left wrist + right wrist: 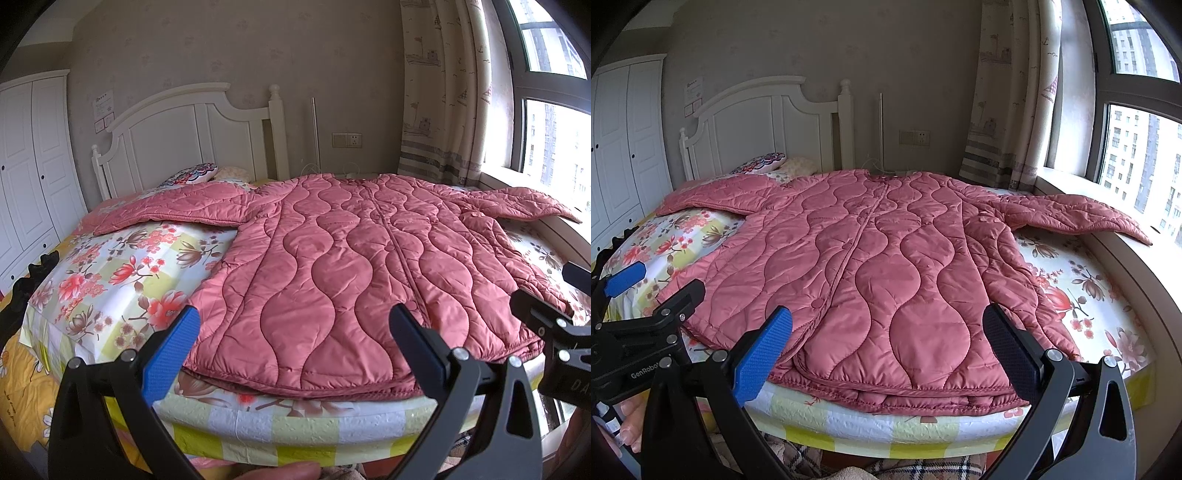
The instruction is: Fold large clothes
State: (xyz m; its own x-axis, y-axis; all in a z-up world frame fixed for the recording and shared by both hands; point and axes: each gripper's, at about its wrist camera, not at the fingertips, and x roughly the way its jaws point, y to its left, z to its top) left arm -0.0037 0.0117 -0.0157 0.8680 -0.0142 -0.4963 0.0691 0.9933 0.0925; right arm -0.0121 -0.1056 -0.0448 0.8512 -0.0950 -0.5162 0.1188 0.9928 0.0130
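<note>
— Which step was in hand?

— Judged the very start: pink quilted coat (886, 266) lay spread flat on the floral bedsheet (1082, 295), front up, closure down the middle, both sleeves out sideways — nothing folded yet. Hem lay along the near edge of the bed.

— And the tools?

— Left gripper (291, 332) stood wide, holding nothing, just short of the hem's left part. Right gripper (886, 332) likewise wide and empty, facing the hem's right part. Neither touched the cloth.

— Next move?

— Probably called for closing on a sleeve or a side edge and carrying it over the middle — bulky padding likely to spring back unless pressed down.
</note>
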